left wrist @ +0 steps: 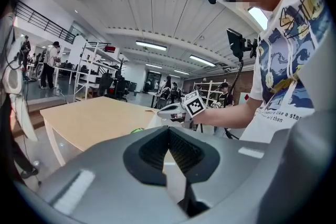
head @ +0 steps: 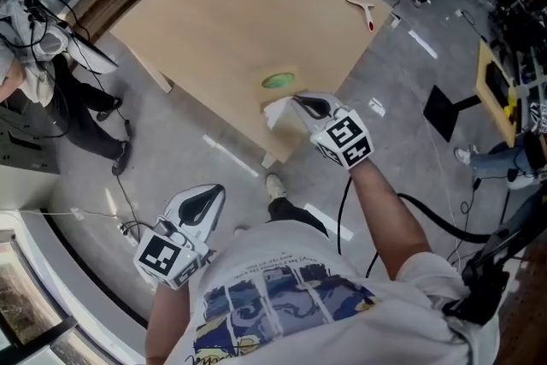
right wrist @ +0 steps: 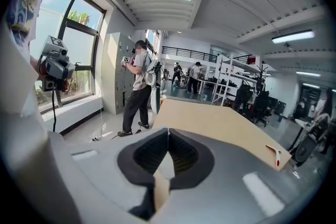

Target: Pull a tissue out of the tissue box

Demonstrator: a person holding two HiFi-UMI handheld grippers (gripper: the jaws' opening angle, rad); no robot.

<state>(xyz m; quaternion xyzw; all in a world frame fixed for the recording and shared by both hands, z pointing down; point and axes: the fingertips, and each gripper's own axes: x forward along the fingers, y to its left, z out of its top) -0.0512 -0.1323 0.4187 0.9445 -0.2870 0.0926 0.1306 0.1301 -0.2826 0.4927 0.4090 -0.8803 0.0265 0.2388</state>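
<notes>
Both claws are pressed together: my right claw (head: 299,103) pinches a white tissue (head: 278,113) at the worktop (head: 231,13) edge, left claw (head: 214,194) empty.

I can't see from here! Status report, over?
Right gripper shut on tissue, at table edge. Left gripper shut, empty, off the table. Nothing in the way.
</notes>
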